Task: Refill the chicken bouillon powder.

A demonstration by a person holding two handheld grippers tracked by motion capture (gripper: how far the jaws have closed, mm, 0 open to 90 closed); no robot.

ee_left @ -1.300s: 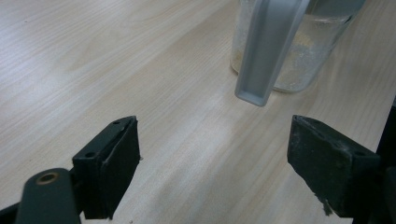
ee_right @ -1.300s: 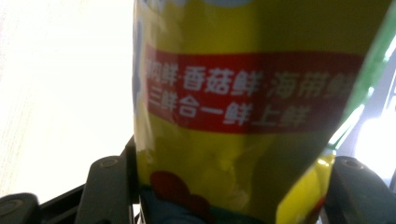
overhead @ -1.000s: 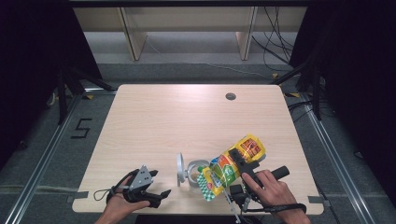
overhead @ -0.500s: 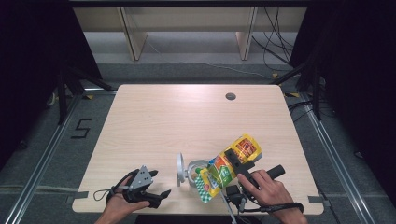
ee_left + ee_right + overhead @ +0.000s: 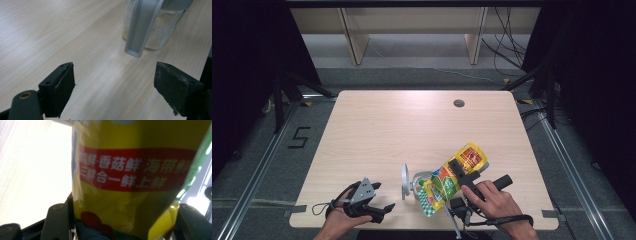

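Near the front edge of the table (image 5: 377, 125), right of its middle, the right tool (image 5: 460, 176) pinched a yellow seasoning pouch (image 5: 452, 177) across its body, the pouch tilted with its lower end over the mouth of a glass jar (image 5: 418, 181). In the right gripper view the pouch (image 5: 130, 182) sat between the two jaws, its film bulging and creased where they pressed. The pouch appeared soft, light and glossy, so it would probably buckle under pressure and could slip through smooth pads; a hold across the filled middle, as shown, seemed safer than one at the limp sealed edge, and the contents were likely to shift as it tipped. The jar, with pale granules at its bottom (image 5: 160, 32) and a hinged metal lid (image 5: 404, 181) standing open, looked rigid and breakable, best steadied by its wall. The left tool (image 5: 374, 212) rested near the front-left corner, well apart from the jar, its jaws spread with nothing between them but bare table.
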